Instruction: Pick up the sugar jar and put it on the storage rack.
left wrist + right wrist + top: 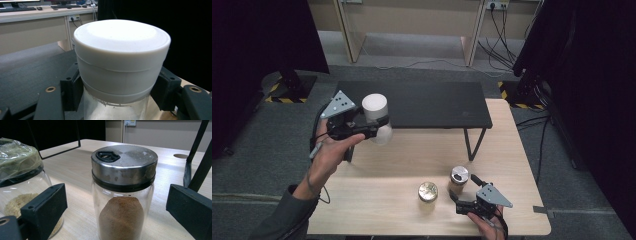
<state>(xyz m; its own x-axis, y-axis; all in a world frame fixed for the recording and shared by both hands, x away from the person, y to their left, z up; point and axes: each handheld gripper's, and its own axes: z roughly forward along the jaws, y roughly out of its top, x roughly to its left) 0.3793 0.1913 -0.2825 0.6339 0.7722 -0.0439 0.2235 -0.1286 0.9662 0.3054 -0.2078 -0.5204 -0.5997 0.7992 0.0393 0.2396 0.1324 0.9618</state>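
My left gripper (377, 126) is shut on a clear jar with a white lid (375, 106), held in the air over the table's left side near the black shelf. Its pads (72, 92) press the jar (120, 67) just below the lid. My right gripper (462, 192) stands open on the wooden table near the front right. A glass jar of brown powder with a steel lid (123, 192) stands between its jaws, untouched by either pad (46, 207). A second jar with a wrapped top (20, 175) stands to the left of it (428, 192).
A black shelf on thin legs (422, 102) stands across the back of the wooden table (377, 200). Dark curtains flank the scene, and cables run over the floor at the right. A round hole (180, 156) is cut in the tabletop.
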